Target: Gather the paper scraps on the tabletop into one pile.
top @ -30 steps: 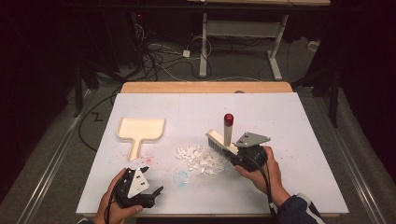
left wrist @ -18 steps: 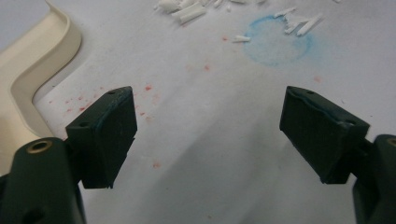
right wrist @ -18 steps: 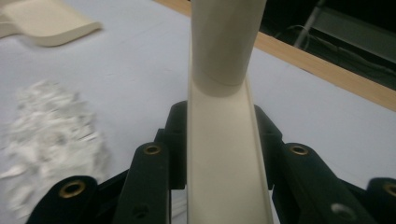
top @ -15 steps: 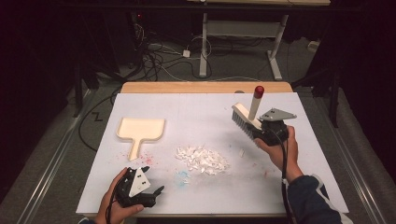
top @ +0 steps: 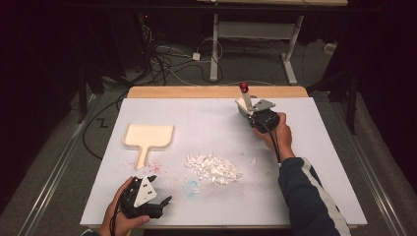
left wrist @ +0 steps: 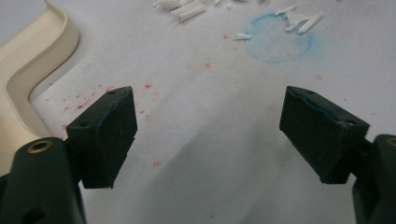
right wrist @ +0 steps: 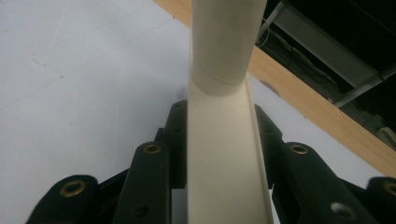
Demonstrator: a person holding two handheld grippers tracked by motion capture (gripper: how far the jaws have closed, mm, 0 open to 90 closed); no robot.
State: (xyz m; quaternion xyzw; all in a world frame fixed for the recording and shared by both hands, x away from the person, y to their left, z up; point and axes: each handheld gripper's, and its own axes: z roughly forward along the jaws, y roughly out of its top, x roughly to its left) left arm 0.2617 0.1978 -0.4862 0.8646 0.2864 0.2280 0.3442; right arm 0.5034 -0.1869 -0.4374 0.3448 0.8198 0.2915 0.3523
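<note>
You are clenching the right gripper on the brush, carrying it behind the paper scraps for sweeping toward you; left gripper is gaping, empty.

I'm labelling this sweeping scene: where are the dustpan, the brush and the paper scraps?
dustpan point(top: 150, 136), high view, its flat tray.
brush point(top: 247, 101), high view, its cream handle.
paper scraps point(top: 213, 167), high view, middle of the pile.

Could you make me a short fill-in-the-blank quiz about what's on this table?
1. The right gripper is shut on the handle of a small ____.
2. The pile of white scraps lies between the brush and the cream-coloured ____.
3. The left gripper's jaws stand ____, with nothing between them.
4. On the table beside the scraps is a round smudge coloured ____.

Missing words: brush; dustpan; open; blue
</note>
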